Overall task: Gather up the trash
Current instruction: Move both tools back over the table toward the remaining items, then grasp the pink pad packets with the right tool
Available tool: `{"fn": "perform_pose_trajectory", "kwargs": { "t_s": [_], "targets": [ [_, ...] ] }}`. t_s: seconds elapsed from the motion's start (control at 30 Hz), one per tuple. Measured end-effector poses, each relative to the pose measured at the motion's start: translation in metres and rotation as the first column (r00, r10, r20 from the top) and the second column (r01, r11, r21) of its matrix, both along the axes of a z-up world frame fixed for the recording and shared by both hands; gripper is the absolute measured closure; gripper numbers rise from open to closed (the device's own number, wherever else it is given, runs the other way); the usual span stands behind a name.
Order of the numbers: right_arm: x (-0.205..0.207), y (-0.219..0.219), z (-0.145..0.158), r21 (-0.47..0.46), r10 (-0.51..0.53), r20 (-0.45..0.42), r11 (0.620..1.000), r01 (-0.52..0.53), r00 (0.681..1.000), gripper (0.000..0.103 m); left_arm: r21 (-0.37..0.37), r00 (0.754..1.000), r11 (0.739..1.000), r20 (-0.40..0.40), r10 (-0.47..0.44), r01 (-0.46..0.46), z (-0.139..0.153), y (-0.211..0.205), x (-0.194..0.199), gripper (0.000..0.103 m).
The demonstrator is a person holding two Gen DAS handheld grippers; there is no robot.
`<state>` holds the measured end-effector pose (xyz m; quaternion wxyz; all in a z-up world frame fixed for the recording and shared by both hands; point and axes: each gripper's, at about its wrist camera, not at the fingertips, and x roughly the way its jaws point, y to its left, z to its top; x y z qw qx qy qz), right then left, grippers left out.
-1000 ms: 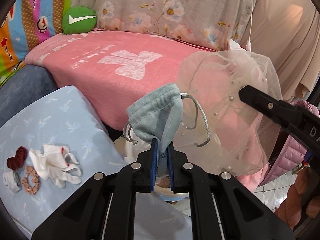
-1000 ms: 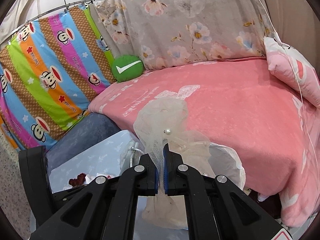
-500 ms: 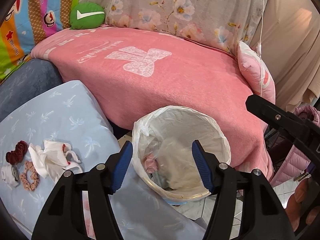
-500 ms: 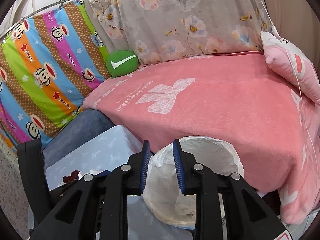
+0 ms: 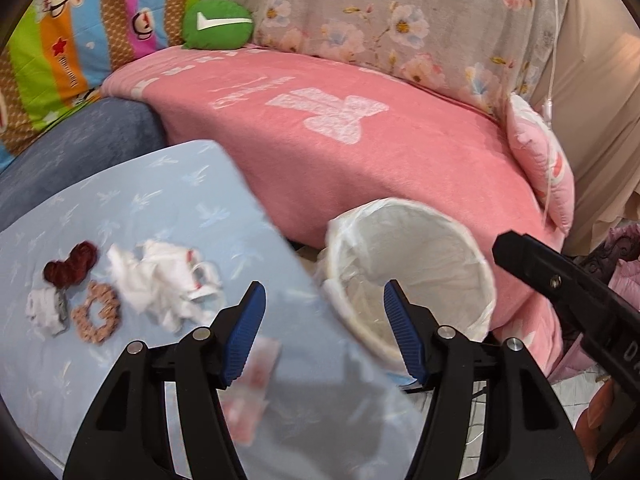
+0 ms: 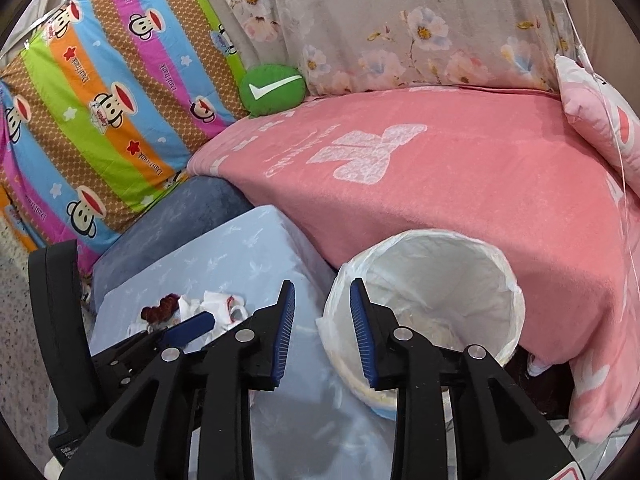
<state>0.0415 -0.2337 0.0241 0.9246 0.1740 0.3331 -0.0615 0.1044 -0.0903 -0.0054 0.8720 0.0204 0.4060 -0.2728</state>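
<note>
Two scrunchies (image 5: 96, 316), one bin (image 5: 412, 276) — left gripper (image 5: 324, 332) apart, right gripper (image 6: 322, 332) opening, both empty.

both wrist views look down, sharing bin (image 5: 408, 276) (image 6: 424, 304)

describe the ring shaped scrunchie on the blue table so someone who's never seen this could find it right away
Start at the light blue table in front of the pink blanket; a small cluster of items lies near its left side. The scrunchie sits at the cluster's near edge, below the dark red hair tie and left of the crumpled white cloth. It alone is a tan, speckled ring with an open centre.
</note>
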Motion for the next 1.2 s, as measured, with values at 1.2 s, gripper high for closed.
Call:
{"fn": "perform_pose_trajectory", "kwargs": {
  "t_s": [1.2],
  "targets": [
    [0.037, 0.145, -0.121, -0.035, 0.205, -0.309, 0.973, -0.226, 0.929, 0.051, 0.114, 0.937, 0.936, -0.072, 0.343, -0.334, -0.058, 0.17, -0.007, 0.035]
  ]
}}
